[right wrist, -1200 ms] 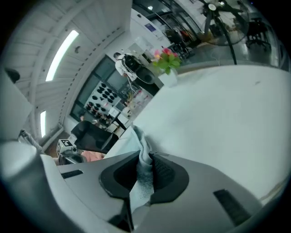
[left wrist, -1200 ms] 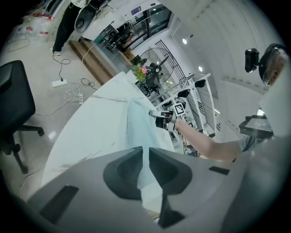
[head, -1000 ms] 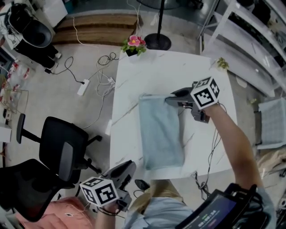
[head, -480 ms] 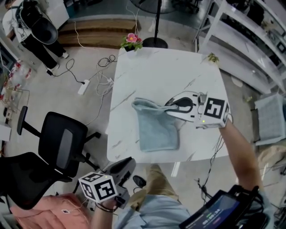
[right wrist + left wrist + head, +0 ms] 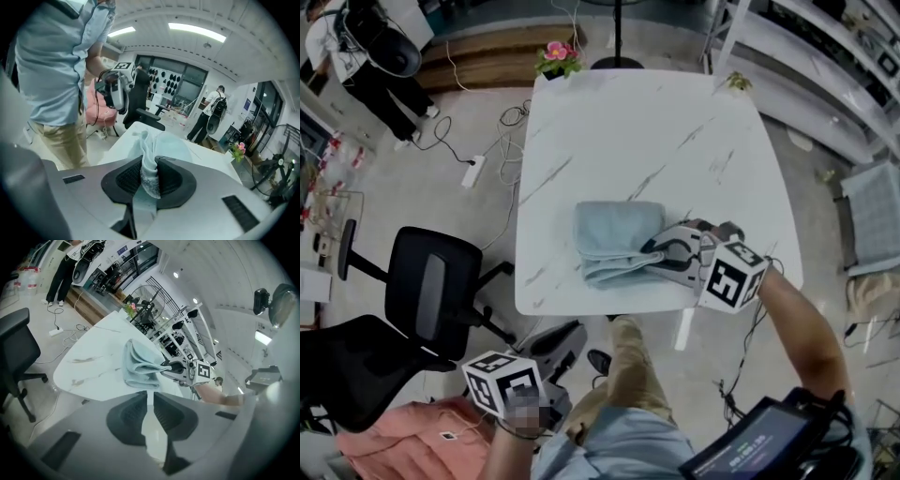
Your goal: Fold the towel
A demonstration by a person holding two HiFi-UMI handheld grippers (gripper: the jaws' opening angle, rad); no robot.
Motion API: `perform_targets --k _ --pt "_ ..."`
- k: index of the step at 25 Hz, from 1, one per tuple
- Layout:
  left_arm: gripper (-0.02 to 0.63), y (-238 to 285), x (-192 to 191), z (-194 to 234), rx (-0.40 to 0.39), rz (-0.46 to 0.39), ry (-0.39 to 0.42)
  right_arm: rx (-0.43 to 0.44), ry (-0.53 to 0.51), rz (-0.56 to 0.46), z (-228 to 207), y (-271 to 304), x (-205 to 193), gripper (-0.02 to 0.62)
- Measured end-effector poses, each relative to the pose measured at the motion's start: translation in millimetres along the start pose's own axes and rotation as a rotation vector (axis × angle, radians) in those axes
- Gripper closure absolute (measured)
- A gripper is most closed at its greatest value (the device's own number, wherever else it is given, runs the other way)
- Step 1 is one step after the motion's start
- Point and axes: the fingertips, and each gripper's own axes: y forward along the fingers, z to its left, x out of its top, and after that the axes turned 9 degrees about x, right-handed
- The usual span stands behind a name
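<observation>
One towel (image 5: pixel 614 232) edge is pinched in your right tool (image 5: pixel 149 174), its jaws just easing open; lay it flush. Left tool (image 5: pixel 149 401): nearly closed, empty.

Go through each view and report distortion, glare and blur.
Head view: flat, even light, mild bowing at the edges, towel and table sharp. Left gripper view: strong fisheye curving the table edge, black corners. Right gripper view: same fisheye, ceiling lights blown out, near towel weave crisp.
</observation>
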Motion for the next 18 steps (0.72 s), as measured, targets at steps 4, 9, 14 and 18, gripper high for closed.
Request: perform_targets --k 4,9,14,18 --pt "0.56 11 -10 1 0.007 0.033 0.018 0.022 -0.038 0.077 22 18 -29 0.475" --pt "0.56 27 -13 -3 -0.015 0.055 0.038 0.08 -0.024 0.132 45 23 -43 0.392" --pt "0.56 30 13 -20 -0.048 0.035 0.101 0.034 0.159 -0.023 37 -8 -6 0.375" --pt "0.561 41 51 -32 -0.056 -0.035 0.218 -0.228 0.459 -0.188 -15 -40 1 0.547"
